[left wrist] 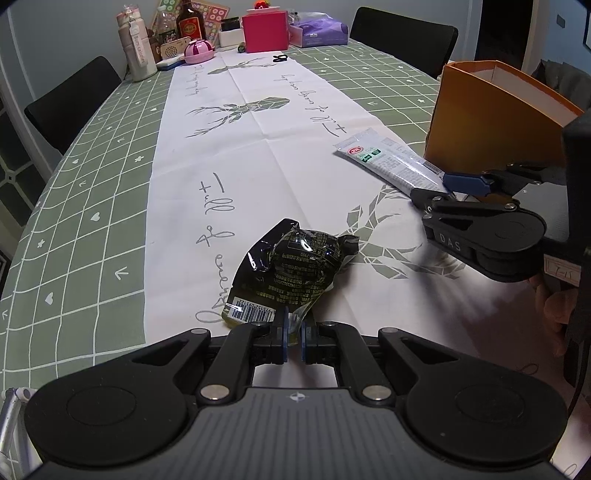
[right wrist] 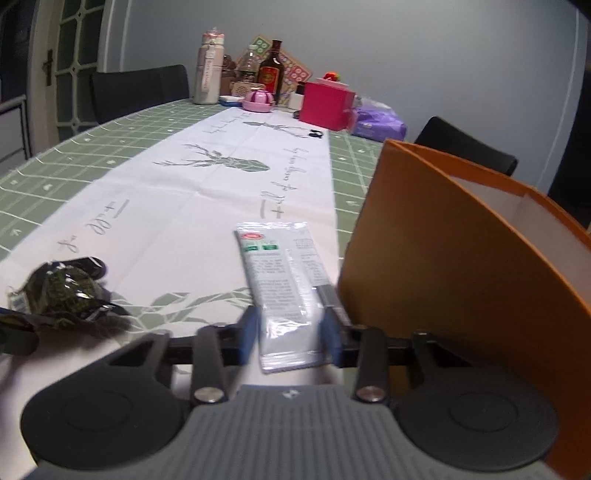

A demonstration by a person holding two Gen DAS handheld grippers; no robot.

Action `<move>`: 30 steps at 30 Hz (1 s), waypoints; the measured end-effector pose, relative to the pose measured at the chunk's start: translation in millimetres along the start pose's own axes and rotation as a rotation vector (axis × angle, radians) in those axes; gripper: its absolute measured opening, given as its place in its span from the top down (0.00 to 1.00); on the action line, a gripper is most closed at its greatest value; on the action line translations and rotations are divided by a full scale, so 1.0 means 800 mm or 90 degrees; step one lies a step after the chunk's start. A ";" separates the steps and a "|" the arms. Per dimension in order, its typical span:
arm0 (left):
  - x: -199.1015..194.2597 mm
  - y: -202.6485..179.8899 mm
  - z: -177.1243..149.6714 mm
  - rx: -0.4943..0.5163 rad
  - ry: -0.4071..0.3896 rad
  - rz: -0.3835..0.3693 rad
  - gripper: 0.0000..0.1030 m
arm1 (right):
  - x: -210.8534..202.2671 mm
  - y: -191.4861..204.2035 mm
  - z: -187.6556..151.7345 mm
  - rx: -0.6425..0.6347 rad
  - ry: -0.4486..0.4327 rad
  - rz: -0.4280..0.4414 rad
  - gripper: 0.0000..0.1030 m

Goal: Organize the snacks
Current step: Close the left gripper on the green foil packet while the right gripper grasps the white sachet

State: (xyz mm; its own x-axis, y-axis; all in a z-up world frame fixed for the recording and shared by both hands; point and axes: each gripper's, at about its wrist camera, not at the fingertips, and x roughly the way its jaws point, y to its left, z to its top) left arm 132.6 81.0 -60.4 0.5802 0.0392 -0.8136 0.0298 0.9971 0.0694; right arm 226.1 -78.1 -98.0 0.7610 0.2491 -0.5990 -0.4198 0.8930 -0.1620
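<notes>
A crumpled black-and-green snack packet (left wrist: 295, 266) lies on the white table runner, and my left gripper (left wrist: 293, 338) is shut on its near edge beside the barcode. The same packet (right wrist: 62, 291) shows at the left of the right wrist view. A long white snack packet (right wrist: 280, 269) lies flat next to an orange box (right wrist: 461, 258). My right gripper (right wrist: 290, 332) is open, with this packet's near end between its blue pads (right wrist: 248, 332), which stand close to its sides without bending it. The left wrist view shows that gripper (left wrist: 443, 188) at the white packet (left wrist: 388, 158), in front of the orange box (left wrist: 491, 122).
At the far end of the table (left wrist: 92, 206) stand a pink box (left wrist: 265, 31), bottles (left wrist: 191, 22), a pale flask (left wrist: 135, 48), a pink case (left wrist: 199, 51) and a purple pack (left wrist: 319, 31). Black chairs (left wrist: 70, 107) line both sides. A person's hand (left wrist: 554, 306) shows at right.
</notes>
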 end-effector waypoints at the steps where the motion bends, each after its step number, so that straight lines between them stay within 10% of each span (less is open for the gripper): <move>1: 0.000 0.000 0.000 -0.001 0.000 -0.001 0.94 | 0.000 0.001 -0.001 -0.004 -0.003 -0.002 0.71; 8: -0.003 0.001 -0.002 -0.007 -0.004 0.000 0.94 | -0.013 0.017 -0.015 -0.031 -0.026 -0.011 1.00; 30: -0.051 -0.023 -0.047 0.015 0.019 -0.076 0.92 | -0.170 0.020 -0.084 0.003 0.111 0.132 1.00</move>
State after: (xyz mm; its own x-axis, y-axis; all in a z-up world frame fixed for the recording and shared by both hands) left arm 77.7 63.4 -50.3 0.5473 -0.0769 -0.8334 0.1167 0.9931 -0.0150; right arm 82.3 -123.0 -72.0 0.5619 0.3596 -0.7450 -0.5559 0.8310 -0.0182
